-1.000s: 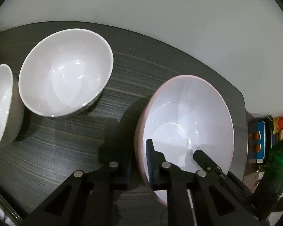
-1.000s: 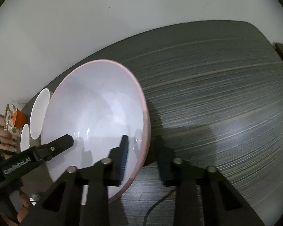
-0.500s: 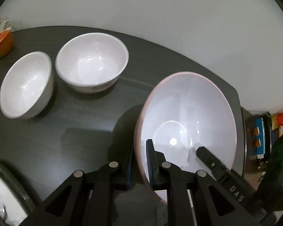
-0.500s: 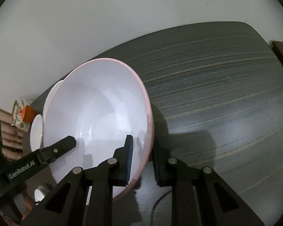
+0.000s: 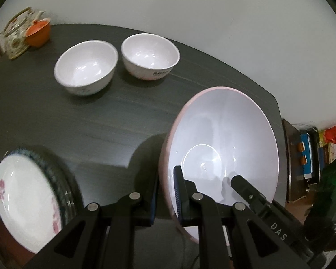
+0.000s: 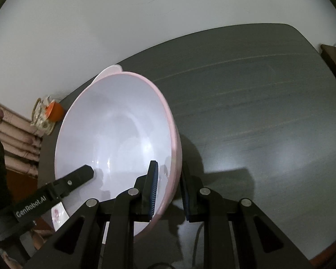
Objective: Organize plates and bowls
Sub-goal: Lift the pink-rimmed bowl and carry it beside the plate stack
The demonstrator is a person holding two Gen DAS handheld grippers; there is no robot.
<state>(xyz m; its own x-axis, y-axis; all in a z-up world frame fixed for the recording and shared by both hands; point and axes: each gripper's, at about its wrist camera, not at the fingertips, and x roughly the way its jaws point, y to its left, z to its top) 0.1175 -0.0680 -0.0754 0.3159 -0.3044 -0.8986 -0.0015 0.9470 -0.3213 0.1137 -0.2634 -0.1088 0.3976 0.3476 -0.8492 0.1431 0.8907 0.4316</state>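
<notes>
Carrying the large pink-rimmed bowl (image 5: 221, 148) level calls for matched hands, since the left gripper (image 5: 165, 196) pinches its left rim and the right gripper (image 6: 169, 190) its right rim above the dark wood-grain table (image 6: 257, 89), white wall behind.

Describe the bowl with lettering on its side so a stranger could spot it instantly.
On the dark table, two small white bowls sit side by side near the far edge. It is the right bowl, farther from the orange cup; only it has dark lettering on its side.
</notes>
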